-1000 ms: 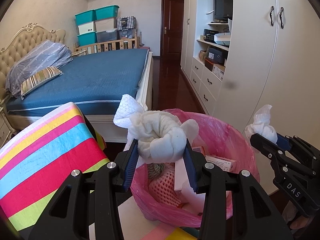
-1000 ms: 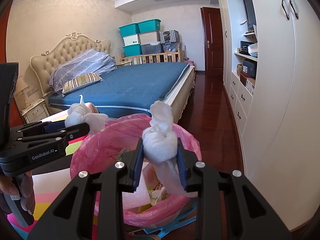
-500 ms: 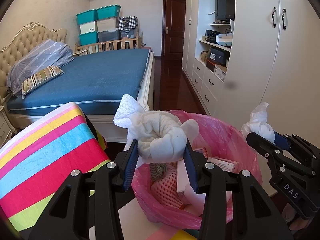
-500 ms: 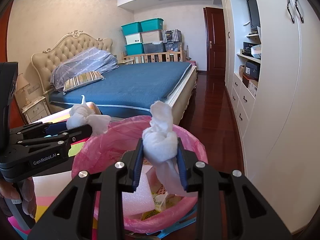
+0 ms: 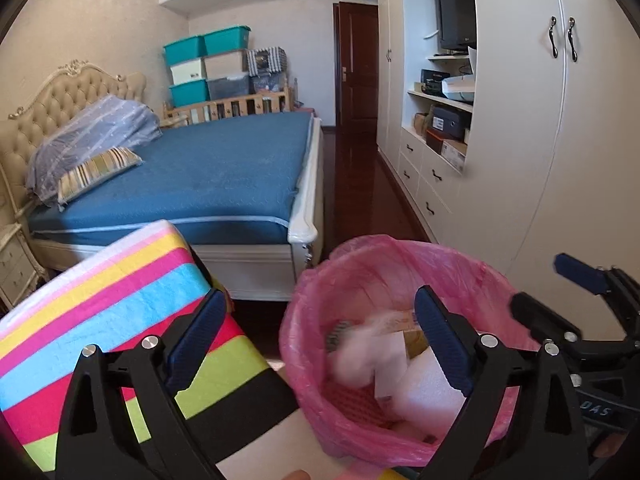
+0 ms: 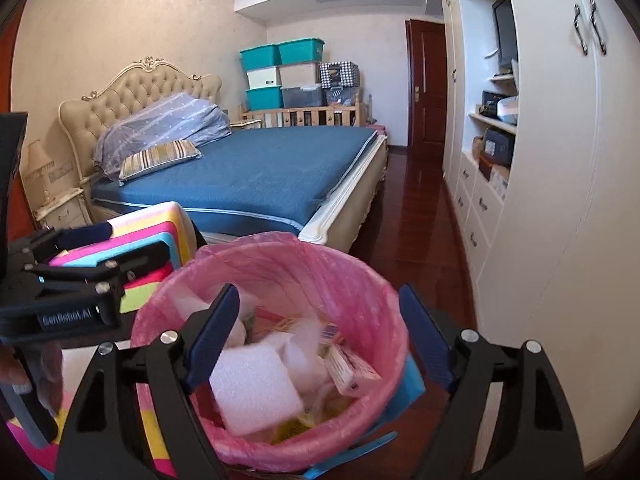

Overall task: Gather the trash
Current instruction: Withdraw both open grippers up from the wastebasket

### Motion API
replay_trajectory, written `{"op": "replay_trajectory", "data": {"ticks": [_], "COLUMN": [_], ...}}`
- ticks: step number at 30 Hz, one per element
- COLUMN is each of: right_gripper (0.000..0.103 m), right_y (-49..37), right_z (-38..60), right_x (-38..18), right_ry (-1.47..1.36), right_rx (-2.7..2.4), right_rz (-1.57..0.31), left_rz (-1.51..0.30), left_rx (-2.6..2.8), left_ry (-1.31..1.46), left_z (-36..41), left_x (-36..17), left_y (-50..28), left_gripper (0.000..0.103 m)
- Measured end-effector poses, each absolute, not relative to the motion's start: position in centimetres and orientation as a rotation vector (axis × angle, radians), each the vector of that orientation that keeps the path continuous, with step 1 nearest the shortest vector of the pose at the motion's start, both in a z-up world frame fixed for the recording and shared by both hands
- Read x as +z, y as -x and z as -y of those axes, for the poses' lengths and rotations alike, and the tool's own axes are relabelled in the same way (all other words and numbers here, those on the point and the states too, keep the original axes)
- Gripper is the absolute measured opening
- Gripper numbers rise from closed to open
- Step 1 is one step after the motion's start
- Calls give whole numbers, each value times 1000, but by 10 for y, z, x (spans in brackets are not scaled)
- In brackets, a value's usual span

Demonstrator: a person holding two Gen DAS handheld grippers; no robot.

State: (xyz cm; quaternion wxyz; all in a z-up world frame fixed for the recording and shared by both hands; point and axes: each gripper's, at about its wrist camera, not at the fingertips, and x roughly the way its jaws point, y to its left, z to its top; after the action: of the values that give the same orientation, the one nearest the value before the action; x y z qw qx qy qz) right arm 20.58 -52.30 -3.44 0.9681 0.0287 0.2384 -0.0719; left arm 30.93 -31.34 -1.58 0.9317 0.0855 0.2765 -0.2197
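The left gripper (image 5: 320, 328) has just been opening, its 2 jaws now wide apart with nothing between them, above the near rim of the pink-lined bin (image 5: 360, 256). A blurred white wad (image 5: 356, 360) lies inside among foam and cards. The right gripper (image 5: 556, 288), also spread, hangs at the bin's right rim.

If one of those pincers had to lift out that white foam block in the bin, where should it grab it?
Probably by the two opposite edges of the white foam block, coming from above through the pink-lined bin mouth. Its flat top faces up, and the bin wall blocks any approach from the side.
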Motion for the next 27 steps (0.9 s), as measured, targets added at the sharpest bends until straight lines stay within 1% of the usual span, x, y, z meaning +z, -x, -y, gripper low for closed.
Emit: {"op": "replay_trajectory", "data": {"ticks": [4, 7, 10, 17, 22, 27], "right_gripper": [81, 86, 89, 98, 98, 98], "right_y": [-177, -154, -127, -68, -42, -33], "right_z": [519, 514, 505, 487, 474, 457], "right_x": [-23, -12, 4, 33, 36, 17], "right_ry": [-31, -17, 13, 18, 20, 24], "right_rx": [-173, -184, -195, -203, -179, -156], "right_rz": [-438, -410, -373, -308, -324, -381], "left_rz": [-561, -553, -525, -460, -414, -403], "left_rx": [-436, -435, -448, -465, -471, -494], "left_ry": [-180, -184, -168, -122, -149, -178], "left_z": [305, 296, 282, 242, 220, 206], "left_x": [-10, -6, 2, 23, 29, 19], "left_y": [-303, -297, -281, -227, -183, -146], "left_gripper": [89, 89, 89, 89, 89, 89]}}
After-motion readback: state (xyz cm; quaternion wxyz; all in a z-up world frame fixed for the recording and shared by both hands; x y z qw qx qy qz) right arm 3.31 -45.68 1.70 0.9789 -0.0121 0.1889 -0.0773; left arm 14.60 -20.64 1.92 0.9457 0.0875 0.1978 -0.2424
